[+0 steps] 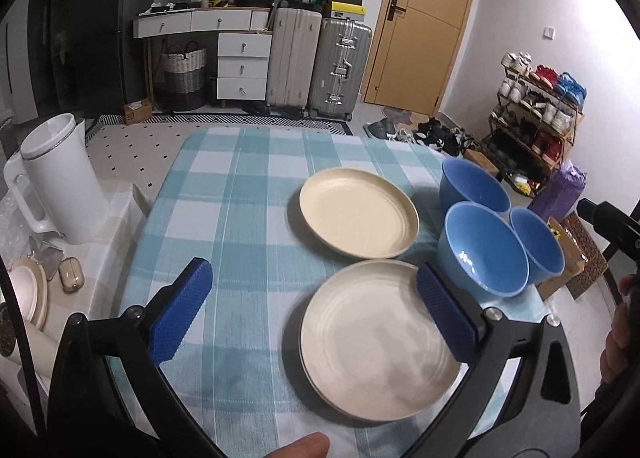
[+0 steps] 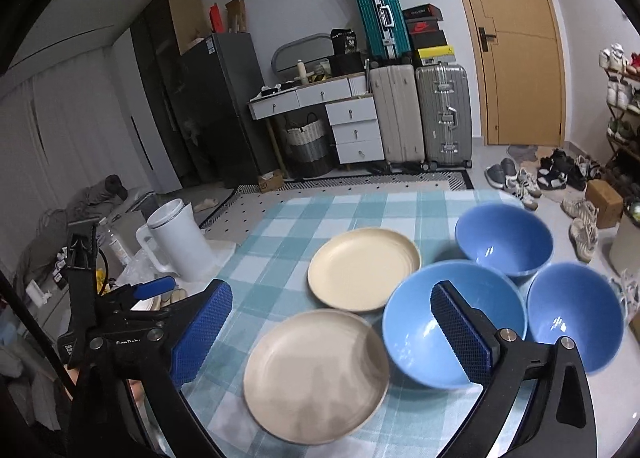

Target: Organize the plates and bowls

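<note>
near plate [image 1: 376, 350]: right under the left hand-held gripper [image 1: 316, 314], which is wide and empty
bowl [image 2: 452, 322]: under the right hand-held gripper [image 2: 332, 330], also wide, empty

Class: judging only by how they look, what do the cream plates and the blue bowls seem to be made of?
Cream plates: probably matte plastic or wheat-straw composite; dull surface, faint concentric rings, no sharp glare. Blue bowls: glossy plastic or glazed ceramic; small bright highlights inside. Neither is certain.

Glossy blue bowls [image 2: 452, 322] and matt cream plates [image 2: 364, 268] sit on woven checked cloth [image 1: 224, 218].
</note>
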`<action>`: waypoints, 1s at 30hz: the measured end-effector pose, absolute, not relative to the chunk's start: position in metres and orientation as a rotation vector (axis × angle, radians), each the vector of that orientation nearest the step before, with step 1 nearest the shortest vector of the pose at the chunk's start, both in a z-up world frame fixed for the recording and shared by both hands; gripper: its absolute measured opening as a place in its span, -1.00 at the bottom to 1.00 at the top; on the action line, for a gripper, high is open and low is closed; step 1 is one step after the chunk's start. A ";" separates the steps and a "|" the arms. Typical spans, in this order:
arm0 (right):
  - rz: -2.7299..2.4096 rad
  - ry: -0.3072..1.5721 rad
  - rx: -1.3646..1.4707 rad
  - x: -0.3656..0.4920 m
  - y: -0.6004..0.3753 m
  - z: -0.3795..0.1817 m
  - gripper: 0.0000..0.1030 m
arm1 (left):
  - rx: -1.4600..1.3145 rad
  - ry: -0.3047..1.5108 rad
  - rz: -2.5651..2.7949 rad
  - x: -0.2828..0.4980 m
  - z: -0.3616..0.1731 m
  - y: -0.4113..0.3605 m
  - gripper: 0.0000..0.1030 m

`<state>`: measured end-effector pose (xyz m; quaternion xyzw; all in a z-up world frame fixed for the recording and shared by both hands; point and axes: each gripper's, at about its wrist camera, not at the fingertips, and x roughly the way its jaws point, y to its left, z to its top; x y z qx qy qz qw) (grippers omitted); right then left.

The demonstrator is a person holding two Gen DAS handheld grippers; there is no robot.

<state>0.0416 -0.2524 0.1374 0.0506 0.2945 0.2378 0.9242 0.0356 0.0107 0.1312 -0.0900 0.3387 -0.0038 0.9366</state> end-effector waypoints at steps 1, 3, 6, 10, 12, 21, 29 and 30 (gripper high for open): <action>0.494 0.605 0.100 0.044 -0.251 0.142 0.97 | -0.186 0.693 -0.008 0.039 0.135 0.012 0.98; 0.515 0.619 0.100 0.052 -0.249 0.148 0.97 | -0.188 0.692 0.002 0.046 0.140 0.015 0.98; 0.529 0.660 0.111 0.070 -0.246 0.155 0.97 | -0.196 0.696 0.012 0.057 0.148 0.019 0.98; 0.527 0.679 0.090 0.091 -0.242 0.159 0.97 | -0.211 0.708 0.018 0.071 0.155 0.024 0.98; 0.532 0.705 0.100 0.105 -0.242 0.158 0.97 | -0.216 0.719 0.020 0.080 0.157 0.025 0.98; 0.537 0.773 0.061 0.165 -0.242 0.144 0.97 | -0.218 0.774 0.048 0.132 0.155 0.030 0.98; 0.534 0.879 0.072 0.220 -0.250 0.115 0.97 | -0.217 0.828 0.052 0.191 0.135 0.029 0.98; 0.533 0.890 0.079 0.225 -0.251 0.111 0.97 | -0.212 0.835 0.052 0.196 0.133 0.028 0.98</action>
